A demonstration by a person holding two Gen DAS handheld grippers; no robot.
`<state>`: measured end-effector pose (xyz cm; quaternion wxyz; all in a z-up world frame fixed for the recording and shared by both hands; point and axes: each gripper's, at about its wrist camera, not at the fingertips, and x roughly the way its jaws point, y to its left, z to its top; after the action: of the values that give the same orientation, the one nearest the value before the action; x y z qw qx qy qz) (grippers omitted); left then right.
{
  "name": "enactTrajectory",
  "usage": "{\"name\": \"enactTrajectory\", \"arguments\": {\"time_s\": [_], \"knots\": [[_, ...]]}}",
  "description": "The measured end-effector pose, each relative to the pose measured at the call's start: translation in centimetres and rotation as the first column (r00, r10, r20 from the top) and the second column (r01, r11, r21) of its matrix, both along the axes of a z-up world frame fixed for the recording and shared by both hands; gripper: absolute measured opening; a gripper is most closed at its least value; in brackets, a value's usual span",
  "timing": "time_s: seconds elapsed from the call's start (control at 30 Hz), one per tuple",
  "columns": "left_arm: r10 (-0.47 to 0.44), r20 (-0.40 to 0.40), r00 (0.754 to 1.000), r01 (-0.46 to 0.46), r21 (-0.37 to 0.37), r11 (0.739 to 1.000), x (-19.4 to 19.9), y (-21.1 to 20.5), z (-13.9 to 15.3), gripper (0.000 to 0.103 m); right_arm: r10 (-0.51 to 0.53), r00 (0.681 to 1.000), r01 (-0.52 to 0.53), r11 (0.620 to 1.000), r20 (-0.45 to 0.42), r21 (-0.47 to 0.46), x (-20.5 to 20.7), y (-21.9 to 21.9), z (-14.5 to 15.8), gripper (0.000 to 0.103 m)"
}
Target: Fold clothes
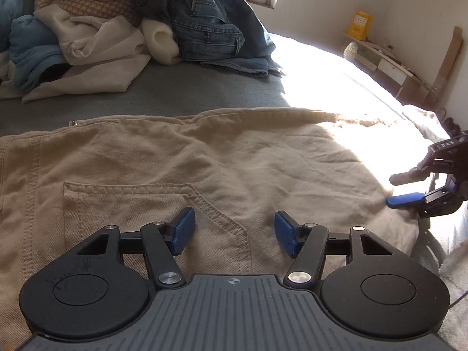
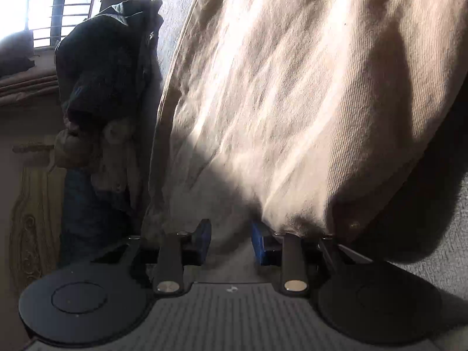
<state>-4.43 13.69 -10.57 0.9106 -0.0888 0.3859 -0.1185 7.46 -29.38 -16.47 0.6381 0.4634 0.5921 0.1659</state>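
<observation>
Beige trousers (image 1: 204, 161) lie spread flat on the grey bed cover (image 1: 175, 93), back pocket (image 1: 146, 204) facing up. My left gripper (image 1: 234, 228) hovers just over the pocket, jaws open, with nothing between its blue pads (image 1: 182, 231). My right gripper (image 1: 390, 190) is at the trousers' right edge, one blue finger (image 1: 406, 199) lying against the cloth. In the right wrist view the beige trousers (image 2: 307, 102) fill the picture. The right gripper (image 2: 231, 239) has its pads apart with cloth in the gap and a fold draped over one finger (image 2: 263, 245).
A heap of clothes sits at the far side of the bed: blue jeans (image 1: 210, 23), cream garments (image 1: 102, 38) and blue cloth (image 1: 29, 46). A low shelf (image 1: 380, 58) stands by the wall on the right. The right wrist view shows a barred window (image 2: 52, 0).
</observation>
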Motion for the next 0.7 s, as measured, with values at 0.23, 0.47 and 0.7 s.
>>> {"name": "enactTrajectory", "arguments": {"time_s": [0.23, 0.47, 0.7], "knots": [[0.004, -0.003, 1.000, -0.004, -0.053, 0.999, 0.1, 1.6, -0.2, 0.060, -0.532, 0.821, 0.569, 0.789, 0.206, -0.231, 1.5, -20.1, 1.7, 0.022], [-0.008, 0.000, 1.000, 0.008, -0.040, 0.999, 0.1, 1.6, -0.3, 0.060, -0.641, 0.690, 0.715, 0.677, 0.338, -0.175, -0.5, -22.5, 4.5, 0.024], [0.006, -0.012, 1.000, -0.007, -0.018, 1.000, 0.5, 1.2, -0.3, 0.060, -0.148, 0.971, 0.163, 0.984, 0.185, -0.067, 3.3, -10.6, 2.2, 0.025]]}}
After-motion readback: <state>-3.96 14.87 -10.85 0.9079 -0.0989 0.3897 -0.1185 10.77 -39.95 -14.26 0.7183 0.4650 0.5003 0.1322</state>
